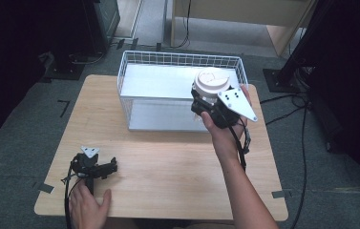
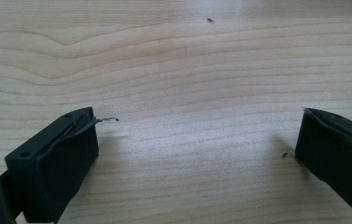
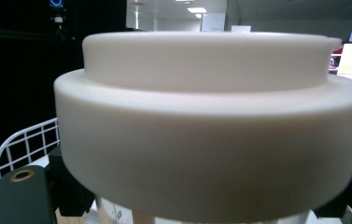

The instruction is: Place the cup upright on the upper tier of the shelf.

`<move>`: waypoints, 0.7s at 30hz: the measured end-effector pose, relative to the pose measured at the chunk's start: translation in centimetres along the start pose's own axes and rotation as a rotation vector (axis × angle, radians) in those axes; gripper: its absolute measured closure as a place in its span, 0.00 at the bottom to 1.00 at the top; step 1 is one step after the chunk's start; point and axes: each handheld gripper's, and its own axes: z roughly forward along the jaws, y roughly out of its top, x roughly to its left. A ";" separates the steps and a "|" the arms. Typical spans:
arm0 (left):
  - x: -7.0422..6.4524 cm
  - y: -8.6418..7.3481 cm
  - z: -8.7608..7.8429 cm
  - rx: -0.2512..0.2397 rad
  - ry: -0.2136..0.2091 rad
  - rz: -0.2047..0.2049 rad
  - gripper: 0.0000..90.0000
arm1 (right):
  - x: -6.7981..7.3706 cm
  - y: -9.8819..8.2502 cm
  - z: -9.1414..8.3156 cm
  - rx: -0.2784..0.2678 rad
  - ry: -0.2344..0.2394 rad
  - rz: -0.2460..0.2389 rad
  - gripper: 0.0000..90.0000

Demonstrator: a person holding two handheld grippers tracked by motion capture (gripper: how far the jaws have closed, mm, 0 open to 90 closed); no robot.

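A round container with a wide cream lid [image 1: 211,81] hangs over the right end of a white wire basket [image 1: 168,54]. My right gripper [image 1: 205,104] is shut on its body just under the lid. In the right gripper view the cream lid [image 3: 211,121] looms close, the right gripper [image 3: 206,207] clamps a paler body below it, and a corner of the wire basket [image 3: 24,142] shows at the left. My left gripper [image 1: 112,166] lies on the wooden table [image 1: 168,162] at the front left, a hand just behind it. The left gripper [image 2: 197,128] is open, with bare wood between its fingers [image 2: 57,158].
The basket stands at the table's back edge with a flat grey floor [image 1: 163,114] inside. Cables [image 1: 301,143] trail on the carpet to the right. Dark stands and a wooden desk [image 1: 244,14] are beyond the table.
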 end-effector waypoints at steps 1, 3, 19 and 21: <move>0.0 0.0 0.0 0.000 0.000 0.000 0.00 | 0.0 0.0 0.0 0.000 0.000 0.000 0.17; 0.0 0.0 0.0 0.000 0.000 0.000 0.00 | 0.0 0.3 0.6 -0.005 -0.010 -0.006 0.17; 0.0 0.0 0.0 -0.002 0.000 -0.002 0.00 | 0.1 0.9 6.3 0.023 -0.059 0.003 0.17; 0.0 0.0 0.0 0.000 -0.001 -0.002 0.00 | 0.1 0.9 6.9 0.026 -0.065 0.009 0.17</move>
